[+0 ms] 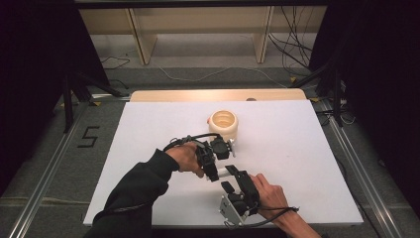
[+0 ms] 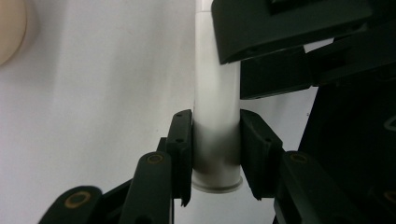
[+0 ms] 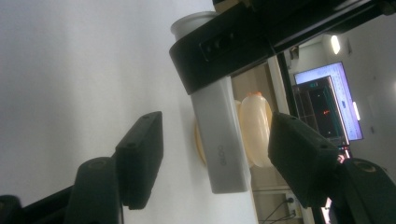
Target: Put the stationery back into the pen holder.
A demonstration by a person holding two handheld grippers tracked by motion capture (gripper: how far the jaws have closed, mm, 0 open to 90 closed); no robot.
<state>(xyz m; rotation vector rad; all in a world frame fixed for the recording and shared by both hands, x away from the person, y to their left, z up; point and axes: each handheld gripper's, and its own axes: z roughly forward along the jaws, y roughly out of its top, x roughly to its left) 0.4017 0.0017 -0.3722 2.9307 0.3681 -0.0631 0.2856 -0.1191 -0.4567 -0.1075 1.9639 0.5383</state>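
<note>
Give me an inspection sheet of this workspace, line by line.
Surface: white board on a table.
Job's things: white tube, held above the board.
Clutter: cream jar standing on the board, behind the claws.
Grippers: left claw clamped on the tube's flanged end; right claw open around its other end, pads apart from it.
Cables: one trails from each claw; loose wires on the floor behind.
Surroundings: wooden shelf frame, dark curtains, a lit screen.
</note>
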